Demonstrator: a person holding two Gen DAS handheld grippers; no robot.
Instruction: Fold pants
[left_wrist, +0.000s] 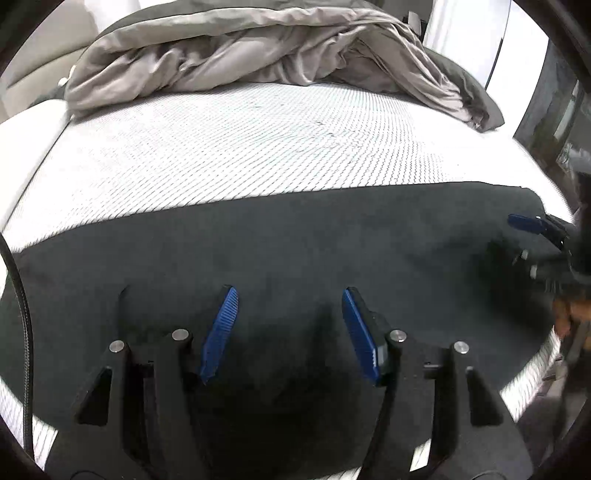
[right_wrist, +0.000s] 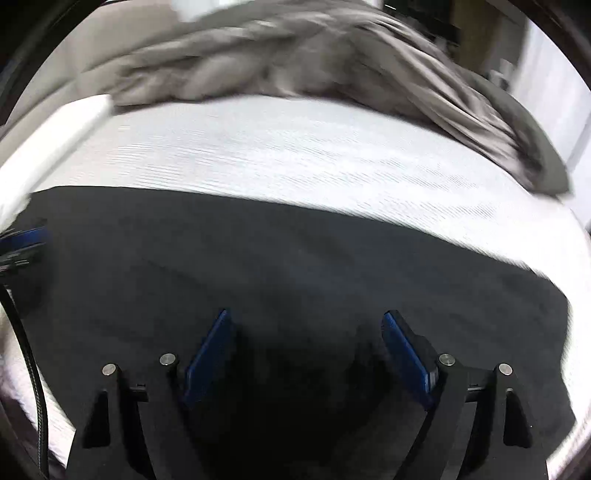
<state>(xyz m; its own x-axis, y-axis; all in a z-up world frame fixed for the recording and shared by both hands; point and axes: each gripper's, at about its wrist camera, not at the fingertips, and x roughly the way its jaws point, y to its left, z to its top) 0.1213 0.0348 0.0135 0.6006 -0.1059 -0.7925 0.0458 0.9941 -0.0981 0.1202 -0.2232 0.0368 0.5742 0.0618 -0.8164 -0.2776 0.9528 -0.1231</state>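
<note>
The black pants (left_wrist: 295, 243) lie flat across the near part of the white mattress (left_wrist: 221, 147); they also fill the lower half of the right wrist view (right_wrist: 295, 266). My left gripper (left_wrist: 290, 295) is open, its blue pads just above the cloth, empty. My right gripper (right_wrist: 306, 317) is open and empty over the pants; that view is blurred. The right gripper's blue pad shows at the right edge of the left wrist view (left_wrist: 524, 221). The left gripper shows at the left edge of the right wrist view (right_wrist: 26, 240).
A crumpled grey duvet (left_wrist: 258, 48) is heaped along the far side of the mattress, also in the right wrist view (right_wrist: 295, 59). Bare striped mattress lies between it and the pants. A black cable (left_wrist: 22, 314) hangs at the left.
</note>
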